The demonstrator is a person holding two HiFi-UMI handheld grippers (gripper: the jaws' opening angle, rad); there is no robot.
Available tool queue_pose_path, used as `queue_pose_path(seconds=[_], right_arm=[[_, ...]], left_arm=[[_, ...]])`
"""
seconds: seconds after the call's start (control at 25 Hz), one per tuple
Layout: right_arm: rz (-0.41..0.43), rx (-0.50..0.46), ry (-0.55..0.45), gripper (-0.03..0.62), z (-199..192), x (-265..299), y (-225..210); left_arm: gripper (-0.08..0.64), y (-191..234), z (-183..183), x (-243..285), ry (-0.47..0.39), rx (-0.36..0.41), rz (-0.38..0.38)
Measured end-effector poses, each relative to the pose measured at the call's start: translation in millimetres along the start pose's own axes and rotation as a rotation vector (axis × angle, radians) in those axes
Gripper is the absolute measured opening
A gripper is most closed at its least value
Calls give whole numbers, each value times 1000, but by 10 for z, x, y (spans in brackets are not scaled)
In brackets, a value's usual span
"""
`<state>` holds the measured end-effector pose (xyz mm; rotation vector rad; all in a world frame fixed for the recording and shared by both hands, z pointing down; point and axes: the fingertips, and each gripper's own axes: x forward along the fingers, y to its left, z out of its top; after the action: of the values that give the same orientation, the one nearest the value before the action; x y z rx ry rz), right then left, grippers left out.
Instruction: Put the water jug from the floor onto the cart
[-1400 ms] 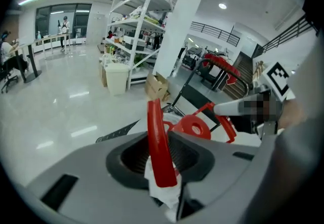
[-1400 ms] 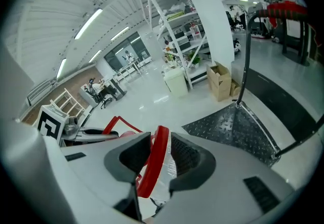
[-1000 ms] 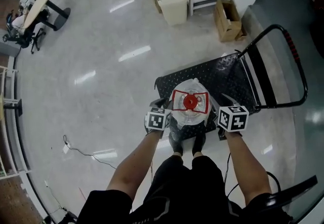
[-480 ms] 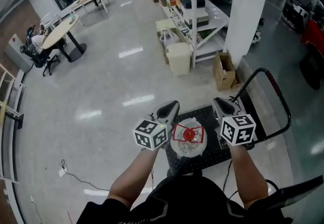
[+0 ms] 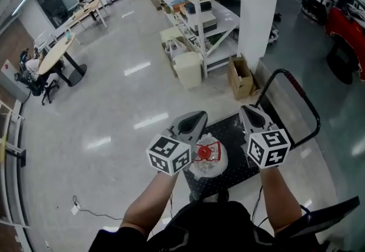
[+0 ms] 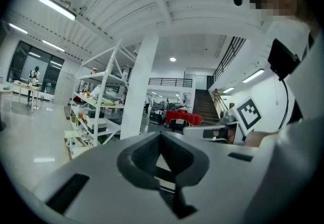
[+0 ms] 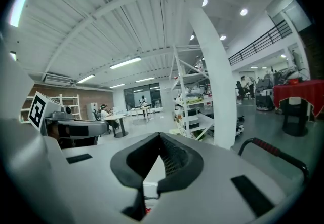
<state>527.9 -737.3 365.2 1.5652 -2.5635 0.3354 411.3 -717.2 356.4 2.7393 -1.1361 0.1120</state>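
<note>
The clear water jug [image 5: 208, 157] with its red cap [image 5: 203, 152] stands upright on the black cart deck [image 5: 246, 157], near the deck's front edge. Both grippers are raised above the jug, pointing out across the room and touching nothing. My left gripper [image 5: 197, 116] hangs over the jug's left side, my right gripper [image 5: 246, 112] over its right. Their jaws have just been closing and now meet with nothing between them, as the left gripper view [image 6: 161, 136] and the right gripper view [image 7: 161, 138] both show. The jug is hidden in both gripper views.
The cart's push handle [image 5: 296, 90] with a red grip rises at the far right. Beyond it stand a white pillar [image 5: 259, 11], a cardboard box [image 5: 239, 77], a white bin [image 5: 188, 69] and metal shelving [image 5: 197, 0]. A cable [image 5: 77, 204] lies on the floor at left.
Both grippers have lifted from either side of the jug to well above it, and their jaws have closed. The jug stays on the cart. The head view has tilted up.
</note>
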Motion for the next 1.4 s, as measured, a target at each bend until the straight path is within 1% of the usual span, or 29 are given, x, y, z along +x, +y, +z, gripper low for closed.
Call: queue_pose_path(seconds=[0.12, 0.2, 0.32, 0.4, 0.48, 0.56, 0.68, 0.8, 0.92, 1.0, 1.12, 1.24, 1.32, 1.4], right_arm=[[-104, -14, -39, 3, 47, -306, -351], [-191, -3, -70, 3, 53, -553, -594], [-359, 30, -89, 3, -43, -1112, -808], [-500, 35, -100, 3, -99, -1668, -882], [-641, 62, -116, 3, -188, -2322, -874], [-752, 92, -125, 3, -318, -2881, -779], [-865, 128, -145, 3, -480, -3516, -520], [-960, 132, -169, 3, -560, -4208, -238], [-1042, 126, -215, 3, -644, -4957, 99], [-1084, 111, -225, 3, -699, -5456, 337], [-1105, 90, -223, 3, -831, -6114, 740], [-1087, 82, -257, 3, -904, -6482, 1089], [-1090, 109, -259, 3, -1019, -6597, 1315], [-1093, 127, -244, 3, -1115, -6676, 1557]], left_arm=[[2, -292, -47, 250, 17, -4, -87], [1, -527, -73, 406, 16, 3, -167], [1, -939, -83, 508, 16, 58, -311], [2, -1271, -65, 519, 9, 80, -410], [0, -1674, -70, 456, 8, 98, -517], [2, -2051, -109, 343, 14, 115, -610], [2, -2533, -180, 150, 31, 107, -724], [2, -3049, -212, -124, 35, 119, -798], [0, -3570, -259, -468, 38, 142, -854], [0, -3937, -288, -756, 33, 148, -886], [2, -4485, -347, -1295, 22, 155, -926], [2, -4875, -368, -1753, 21, 172, -958], [2, -4971, -430, -2055, 32, 207, -965], [2, -4972, -504, -2329, 38, 253, -952]])
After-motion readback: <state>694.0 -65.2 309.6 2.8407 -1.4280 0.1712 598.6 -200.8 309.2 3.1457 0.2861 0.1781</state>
